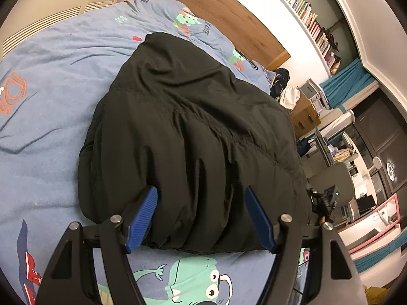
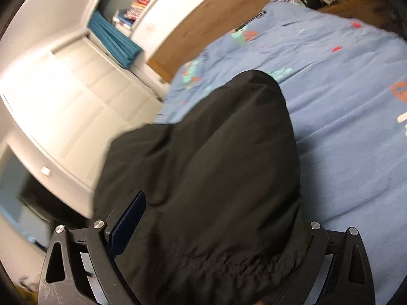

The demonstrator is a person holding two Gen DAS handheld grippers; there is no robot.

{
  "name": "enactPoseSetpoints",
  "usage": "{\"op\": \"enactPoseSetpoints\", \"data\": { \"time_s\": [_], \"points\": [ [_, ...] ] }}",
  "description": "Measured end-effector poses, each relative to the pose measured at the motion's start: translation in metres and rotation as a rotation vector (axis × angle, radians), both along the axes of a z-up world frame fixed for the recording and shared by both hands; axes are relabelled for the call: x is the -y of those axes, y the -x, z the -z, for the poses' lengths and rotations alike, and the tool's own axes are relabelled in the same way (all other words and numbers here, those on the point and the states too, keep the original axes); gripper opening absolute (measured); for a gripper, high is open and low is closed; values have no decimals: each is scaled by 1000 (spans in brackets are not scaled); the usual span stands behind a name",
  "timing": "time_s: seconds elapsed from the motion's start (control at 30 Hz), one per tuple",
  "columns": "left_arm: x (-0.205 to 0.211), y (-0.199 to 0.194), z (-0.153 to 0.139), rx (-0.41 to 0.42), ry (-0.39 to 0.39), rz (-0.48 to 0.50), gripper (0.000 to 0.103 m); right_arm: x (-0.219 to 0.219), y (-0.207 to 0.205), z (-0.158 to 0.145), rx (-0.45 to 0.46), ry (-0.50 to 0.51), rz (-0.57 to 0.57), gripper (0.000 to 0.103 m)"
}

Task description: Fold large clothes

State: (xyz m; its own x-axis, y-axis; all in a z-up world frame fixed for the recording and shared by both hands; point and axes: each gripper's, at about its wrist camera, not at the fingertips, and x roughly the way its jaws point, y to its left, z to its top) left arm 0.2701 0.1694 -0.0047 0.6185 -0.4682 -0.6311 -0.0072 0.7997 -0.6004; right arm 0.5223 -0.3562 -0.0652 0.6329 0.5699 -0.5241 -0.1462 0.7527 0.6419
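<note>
While spread over the blue printed bedcover (image 1: pixel 51 81), black padded jacket (image 1: pixel 188 117) bulging near the bed's front edge. Left gripper (image 1: pixel 201 213) with blue fingers (image 1: pixel 142 218) apart, straddling the jacket's near hem, not visibly pinching. Right gripper (image 2: pixel 203 231) buried under draped jacket fabric; one dark finger (image 2: pixel 127 226) showing, other hidden: cannot tell whether clamped.

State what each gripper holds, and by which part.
Left gripper straddles the black jacket at its near edge; grip cannot be confirmed. Right gripper is buried under its draped fabric; hold cannot be told.
</note>
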Motion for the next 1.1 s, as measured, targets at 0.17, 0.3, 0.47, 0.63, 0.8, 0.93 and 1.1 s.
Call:
{"op": "enactPoseSetpoints", "data": {
  "time_s": [0.17,0.3,0.47,0.63,0.8,0.93,1.1],
  "points": [
    [5,-4,6,-1,9,3,70,-21,-13,28,-126,146,105,98],
    [10,-4,10,-3,7,6,70,-19,-18,52,-208,11,253,98],
    [15,-5,7,-3,-11,5,70,-37,-24,39,-151,214,223,98],
    [28,-5,1,12,-53,5,70,-46,-15,17,-79,391,226,98],
    [31,-6,2,15,-44,3,70,-69,12,-8,35,599,128,98],
    [26,-6,6,18,-29,0,70,-48,36,-15,0,269,-26,99],
    [24,-4,10,15,-21,3,70,9,69,-11,44,-439,28,99]
  ]
}}
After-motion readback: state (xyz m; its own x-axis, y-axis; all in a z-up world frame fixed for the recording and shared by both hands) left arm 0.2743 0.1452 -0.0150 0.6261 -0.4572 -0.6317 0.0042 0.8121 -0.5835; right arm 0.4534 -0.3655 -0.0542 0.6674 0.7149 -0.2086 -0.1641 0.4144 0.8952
